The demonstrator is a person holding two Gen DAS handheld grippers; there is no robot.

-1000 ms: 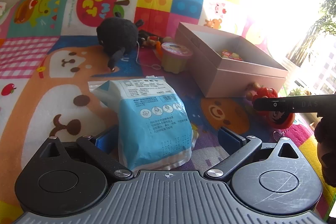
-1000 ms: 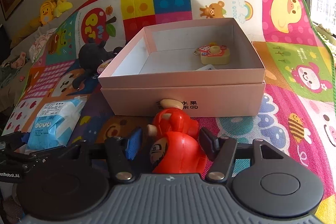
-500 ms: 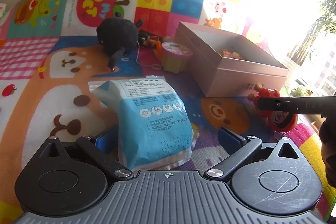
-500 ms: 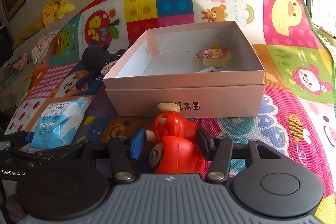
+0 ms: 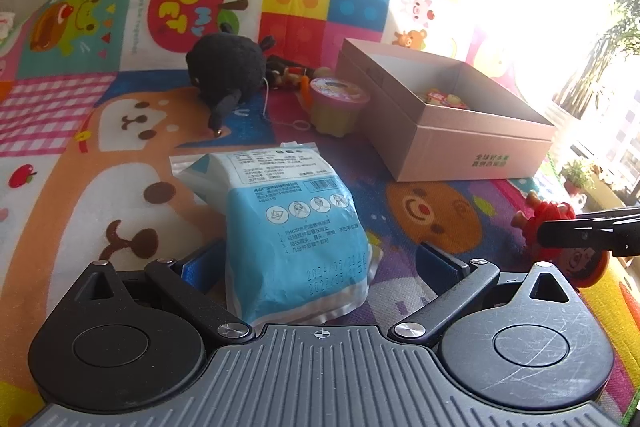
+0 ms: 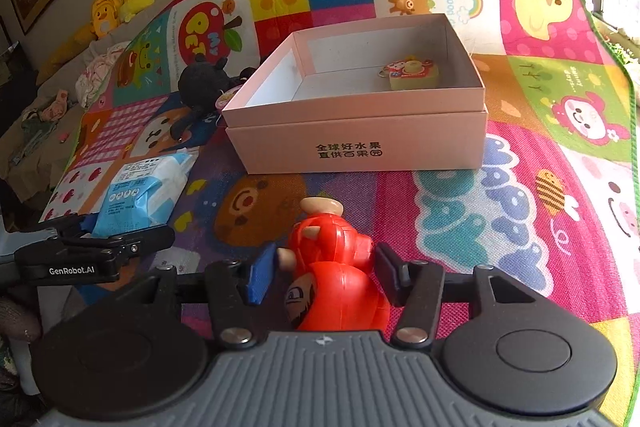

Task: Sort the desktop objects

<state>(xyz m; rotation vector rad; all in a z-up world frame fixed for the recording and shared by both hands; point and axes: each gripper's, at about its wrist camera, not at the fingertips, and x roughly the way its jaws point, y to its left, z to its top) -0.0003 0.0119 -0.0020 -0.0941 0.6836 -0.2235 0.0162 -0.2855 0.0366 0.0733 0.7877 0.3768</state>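
My right gripper (image 6: pixel 326 267) is shut on a red toy figure (image 6: pixel 332 275) and holds it above the mat, in front of the open pink box (image 6: pixel 360 143). A small yellow toy camera (image 6: pixel 412 73) lies inside the box. My left gripper (image 5: pixel 316 261) is open around a blue and white packet (image 5: pixel 292 227) that rests on the mat between its fingers. The red toy also shows in the left wrist view (image 5: pixel 560 239), held at the right edge. The box also shows in the left wrist view (image 5: pixel 460 143).
A black plush toy (image 5: pixel 228 71) and a pink-lidded jelly cup (image 5: pixel 338 105) lie on the colourful play mat (image 5: pixel 100 147) left of the box. Small dark toys (image 5: pixel 288 73) sit behind the cup. Yellow plush toys (image 6: pixel 116 7) lie off the mat's far edge.
My right gripper has lifted and drawn back with the red toy, so the box looks farther off. The left gripper and packet have not moved.
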